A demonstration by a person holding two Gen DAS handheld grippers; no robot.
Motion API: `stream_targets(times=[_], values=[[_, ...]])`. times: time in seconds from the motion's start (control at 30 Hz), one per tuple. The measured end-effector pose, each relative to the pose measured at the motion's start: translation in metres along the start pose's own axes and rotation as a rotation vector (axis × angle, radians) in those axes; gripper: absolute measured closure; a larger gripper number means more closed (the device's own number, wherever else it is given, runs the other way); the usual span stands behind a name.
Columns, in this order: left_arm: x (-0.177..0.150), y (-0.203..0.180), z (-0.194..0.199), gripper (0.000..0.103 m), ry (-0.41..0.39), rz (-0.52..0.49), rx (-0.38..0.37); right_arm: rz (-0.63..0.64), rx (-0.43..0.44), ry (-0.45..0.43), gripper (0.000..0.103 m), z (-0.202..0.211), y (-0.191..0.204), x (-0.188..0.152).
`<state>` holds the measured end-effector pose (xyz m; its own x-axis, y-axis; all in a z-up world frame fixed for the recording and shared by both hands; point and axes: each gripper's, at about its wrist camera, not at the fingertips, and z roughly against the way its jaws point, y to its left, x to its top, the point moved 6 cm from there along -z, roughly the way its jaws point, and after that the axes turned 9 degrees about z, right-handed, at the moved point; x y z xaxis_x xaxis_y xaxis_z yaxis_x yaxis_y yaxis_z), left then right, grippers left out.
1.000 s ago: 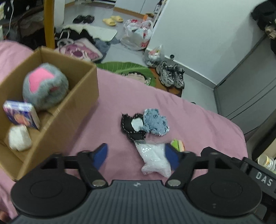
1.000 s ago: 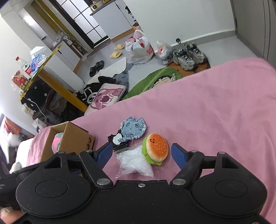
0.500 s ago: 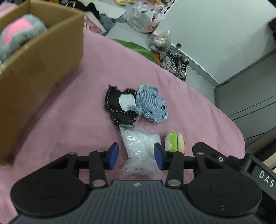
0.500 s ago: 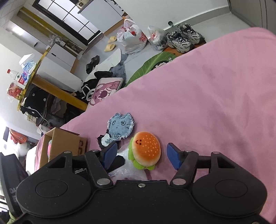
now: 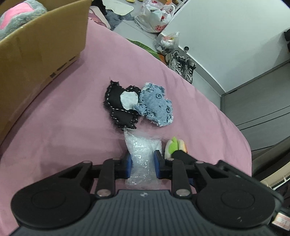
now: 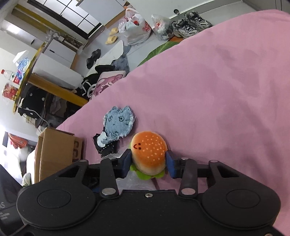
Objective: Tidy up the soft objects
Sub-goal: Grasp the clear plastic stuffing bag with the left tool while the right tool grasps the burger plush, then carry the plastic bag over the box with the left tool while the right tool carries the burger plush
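On the pink bed cover lie a black stitched fabric toy [image 5: 120, 107] and a blue denim toy [image 5: 156, 106], touching each other. Just in front of them my left gripper [image 5: 142, 164] is shut on a clear plastic bag of white filling [image 5: 141, 154]. A plush burger [image 6: 149, 153] sits right beside that bag, and my right gripper [image 6: 148, 164] is shut on it, its blue pads pressing both sides. The denim toy [image 6: 118, 125] and black toy [image 6: 106, 148] lie just beyond the burger. In the left wrist view only the burger's edge [image 5: 174, 145] shows.
A cardboard box [image 5: 36, 47] with a grey and pink plush [image 5: 16, 16] inside stands on the bed at the left. The box [image 6: 54, 150] also appears at the left of the right wrist view. Beyond the bed edge, shoes [image 5: 181, 63], bags and clothes litter the floor.
Both grippers came down and closed: the left one onto the clear bag, the right one onto the plush burger. One second ago both stood open above the items.
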<state>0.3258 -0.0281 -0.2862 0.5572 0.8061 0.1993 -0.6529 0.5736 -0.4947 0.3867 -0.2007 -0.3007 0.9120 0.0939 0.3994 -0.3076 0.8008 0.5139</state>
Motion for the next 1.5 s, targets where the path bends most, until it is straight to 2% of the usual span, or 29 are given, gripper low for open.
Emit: stream_targets(times=[0.03, 0.13, 0.47, 0.73, 1.0, 1.5], values=[[0.0, 0.0, 0.001, 0.08, -0.002, 0.0, 0.002, 0.012, -0.003, -0.002, 0.072, 0.001, 0.002, 0.0], [0.002, 0.002, 0.008, 0.081, -0.015, -0.001, 0.009, 0.029, -0.015, -0.018, 0.073, 0.011, 0.006, 0.002], [0.007, -0.006, 0.042, 0.081, -0.07, -0.049, 0.01, 0.07, -0.029, -0.094, 0.074, 0.042, 0.02, 0.006], [0.015, -0.009, 0.086, 0.081, -0.134, -0.089, 0.009, 0.086, -0.027, -0.17, 0.074, 0.067, 0.035, 0.01], [0.028, 0.002, 0.125, 0.081, -0.2, -0.084, 0.001, 0.137, -0.01, -0.217, 0.074, 0.082, 0.058, 0.009], [0.048, 0.028, 0.177, 0.081, -0.255, -0.12, -0.001, 0.274, 0.006, -0.269, 0.073, 0.096, 0.12, 0.004]])
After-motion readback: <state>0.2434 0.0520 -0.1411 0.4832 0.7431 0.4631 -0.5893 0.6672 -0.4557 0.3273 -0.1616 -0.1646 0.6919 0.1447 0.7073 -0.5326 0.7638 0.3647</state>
